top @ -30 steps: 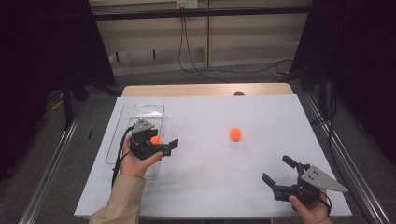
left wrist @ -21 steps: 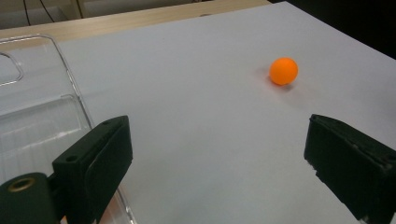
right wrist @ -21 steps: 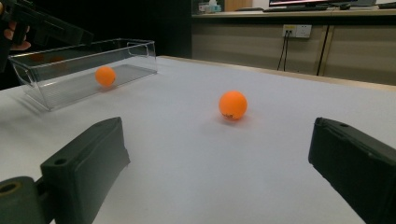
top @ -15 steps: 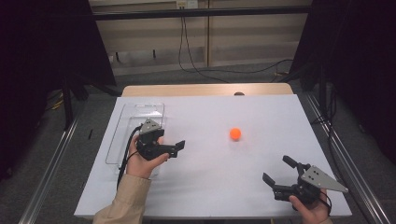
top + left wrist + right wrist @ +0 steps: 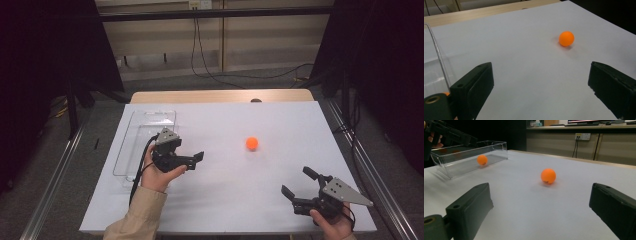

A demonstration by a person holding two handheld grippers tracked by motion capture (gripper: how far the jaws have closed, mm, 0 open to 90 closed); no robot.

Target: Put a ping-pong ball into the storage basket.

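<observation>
White table (image 5: pixel 225 200), glossy (orange) ball (image 5: pixel 252 143)

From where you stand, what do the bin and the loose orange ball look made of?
Bin: clear rigid plastic, glossy; you see a second ball through its wall. Loose orange ball: smooth matte plastic, probably hollow like a ping-pong ball, though that is a guess from its look.
</observation>
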